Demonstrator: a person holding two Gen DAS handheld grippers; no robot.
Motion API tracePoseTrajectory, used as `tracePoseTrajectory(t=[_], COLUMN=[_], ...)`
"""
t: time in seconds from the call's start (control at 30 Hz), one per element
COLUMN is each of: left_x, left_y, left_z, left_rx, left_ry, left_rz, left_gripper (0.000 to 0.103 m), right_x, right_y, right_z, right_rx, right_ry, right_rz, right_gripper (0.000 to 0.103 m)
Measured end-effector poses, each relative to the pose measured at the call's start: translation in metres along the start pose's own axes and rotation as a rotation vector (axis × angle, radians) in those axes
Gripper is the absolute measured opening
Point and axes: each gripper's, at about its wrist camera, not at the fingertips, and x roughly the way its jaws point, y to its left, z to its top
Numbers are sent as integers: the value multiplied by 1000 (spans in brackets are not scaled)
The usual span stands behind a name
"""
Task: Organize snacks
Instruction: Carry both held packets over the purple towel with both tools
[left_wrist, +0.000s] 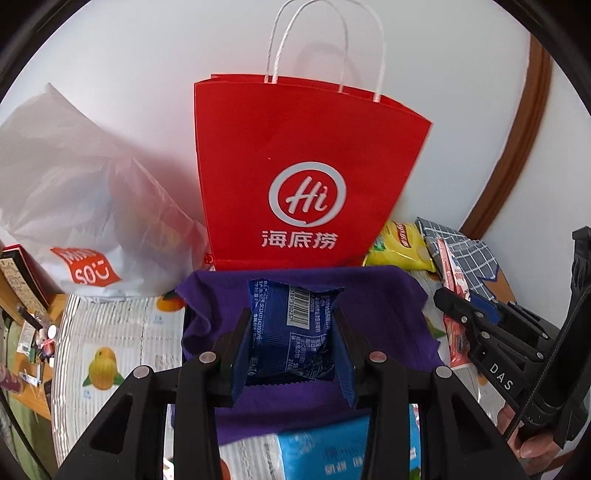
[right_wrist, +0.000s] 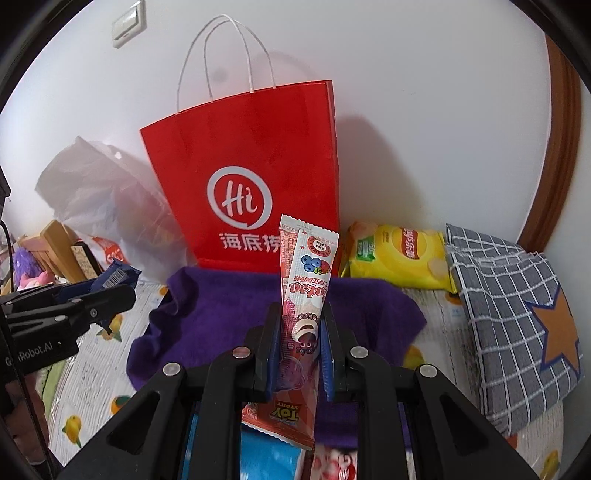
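Observation:
My left gripper (left_wrist: 291, 325) is shut on a dark blue snack packet (left_wrist: 295, 332) with a barcode, held above a purple cloth (left_wrist: 384, 314). My right gripper (right_wrist: 299, 332) is shut on a long pink-and-white snack stick packet (right_wrist: 306, 291), also above the purple cloth (right_wrist: 229, 314). A red paper bag with white handles (left_wrist: 295, 155) stands upright behind the cloth against the wall; it also shows in the right wrist view (right_wrist: 258, 155). Each gripper shows in the other's view: the right one (left_wrist: 480, 332), the left one (right_wrist: 74, 306).
A yellow chip bag (right_wrist: 399, 258) lies right of the red bag, beside a grey checked pouch with an orange star (right_wrist: 517, 314). A white plastic bag (left_wrist: 74, 192) sits at the left. A light blue packet (left_wrist: 325, 454) lies below my left gripper. The table has a fruit-print cover (left_wrist: 110, 350).

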Motion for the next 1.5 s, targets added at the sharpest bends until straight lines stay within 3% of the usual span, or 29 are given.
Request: tracePoseTrajectory(t=[0.27, 0.43, 0.73, 1.5], left_x=[34, 65, 82, 122], left_y=[4, 13, 20, 9], left_z=[8, 6, 0, -11], left_rx=[25, 13, -11, 41], left_ry=[11, 74, 122, 243], left_rz=[-5, -8, 17, 61], left_gripper=[38, 38, 38, 38], right_x=[29, 52, 75, 116], right_y=[-8, -21, -46, -39], right_z=[13, 6, 3, -14], right_rx=[-1, -1, 21, 0], right_ry=[5, 38, 90, 202], right_rz=[-4, -12, -48, -9], right_gripper=[19, 19, 19, 20])
